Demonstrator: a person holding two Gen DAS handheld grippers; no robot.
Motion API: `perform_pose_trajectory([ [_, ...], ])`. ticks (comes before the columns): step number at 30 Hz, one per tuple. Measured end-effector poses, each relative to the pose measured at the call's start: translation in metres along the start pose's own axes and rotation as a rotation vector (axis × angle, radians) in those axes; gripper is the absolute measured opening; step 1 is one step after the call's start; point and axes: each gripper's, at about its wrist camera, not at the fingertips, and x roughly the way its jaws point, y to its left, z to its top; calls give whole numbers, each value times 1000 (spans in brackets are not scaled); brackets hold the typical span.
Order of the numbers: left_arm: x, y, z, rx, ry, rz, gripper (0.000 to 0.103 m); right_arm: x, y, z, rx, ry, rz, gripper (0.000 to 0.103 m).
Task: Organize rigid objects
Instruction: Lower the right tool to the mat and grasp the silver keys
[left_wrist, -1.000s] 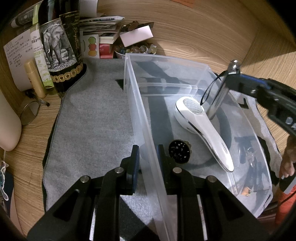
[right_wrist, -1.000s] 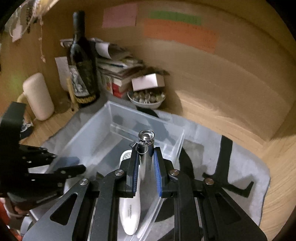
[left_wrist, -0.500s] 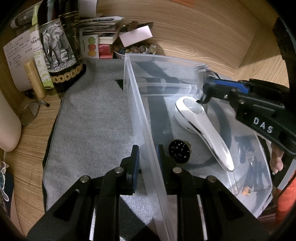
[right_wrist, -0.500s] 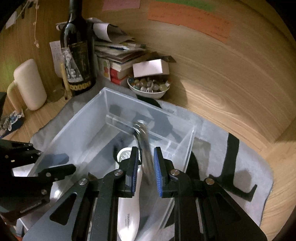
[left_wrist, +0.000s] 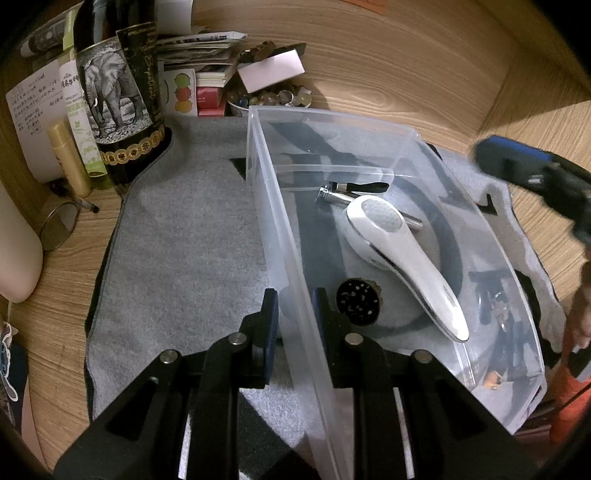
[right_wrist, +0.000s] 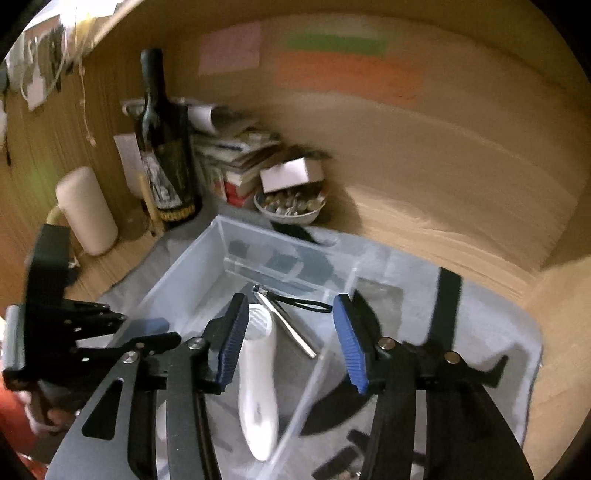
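My right gripper (right_wrist: 291, 339) is spread wide and holds nothing, hanging above the clear bin (right_wrist: 184, 266) near its right wall. My left gripper (left_wrist: 293, 317) straddles the bin's (left_wrist: 280, 236) left wall, one finger outside on the grey mat (left_wrist: 184, 236), one inside; the gap between the pads is narrow, and whether they actually press the plastic I cannot tell.

Inside, the metal tube (right_wrist: 291, 328) lies flat on the floor at the far end, just before the inner divider (right_wrist: 273, 273). Its long axis runs diagonally, capped end toward the back-left corner, other end toward the right wall, with its black loop strap (right_wrist: 306, 302) trailing along the divider. In the left view the tube (left_wrist: 343, 197) passes behind the head of the white handheld device (left_wrist: 399, 254), which lies lengthwise, head toward the back. A black round grinder (left_wrist: 358, 301) sits beside my left inner finger.

The bin's right half has bare floor. Beyond the back wall stand a wine bottle (right_wrist: 162, 155), books (right_wrist: 236, 158) and a bowl (right_wrist: 291, 206) on the counter (left_wrist: 55, 295).
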Motion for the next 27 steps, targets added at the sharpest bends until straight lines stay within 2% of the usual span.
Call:
perform_pose_trajectory([
  [2,0,0,0,0,-1,-1,19,-15,-8,-4,8,-22,-29,46],
  [5,0,0,0,2,-1,0,19,-33,-25,-12,44,-45,-81,55],
  [8,0,0,0,2,-1,0,19,-44,-41,-26,80,-37,-126,56],
  [23,0,0,0,4,-1,0,19,-18,-82,-123,193,227,-214,56],
  [27,0,0,0,2,-1,-1,19,-12,-89,-143,246,286,-190,56],
])
